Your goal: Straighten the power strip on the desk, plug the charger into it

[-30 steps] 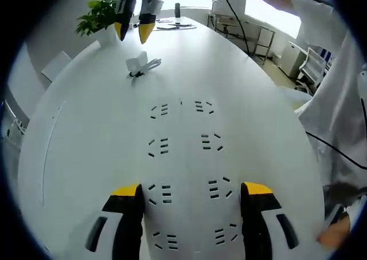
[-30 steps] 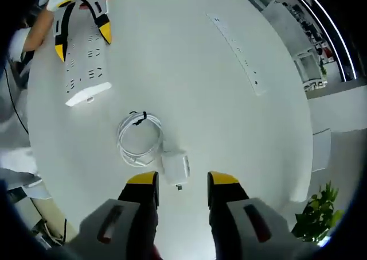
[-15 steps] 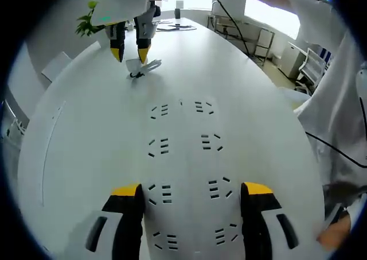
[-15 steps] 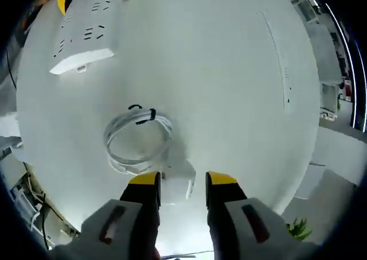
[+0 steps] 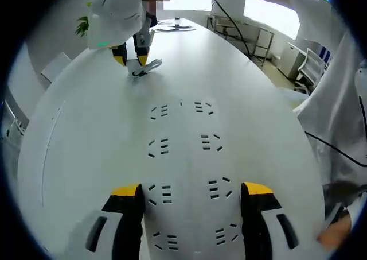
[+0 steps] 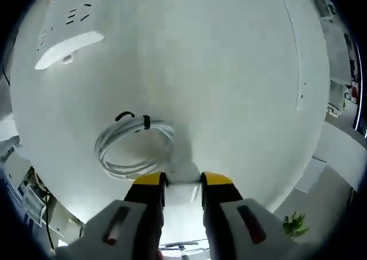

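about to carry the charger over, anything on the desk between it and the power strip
Nothing visible does. In the right gripper view, the charger sits between the right gripper jaws, its coiled cable beside it. The desk between the coil and the power strip is bare.

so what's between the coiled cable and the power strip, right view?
Bare white desk separates the coiled cable from the power strip in the right gripper view.
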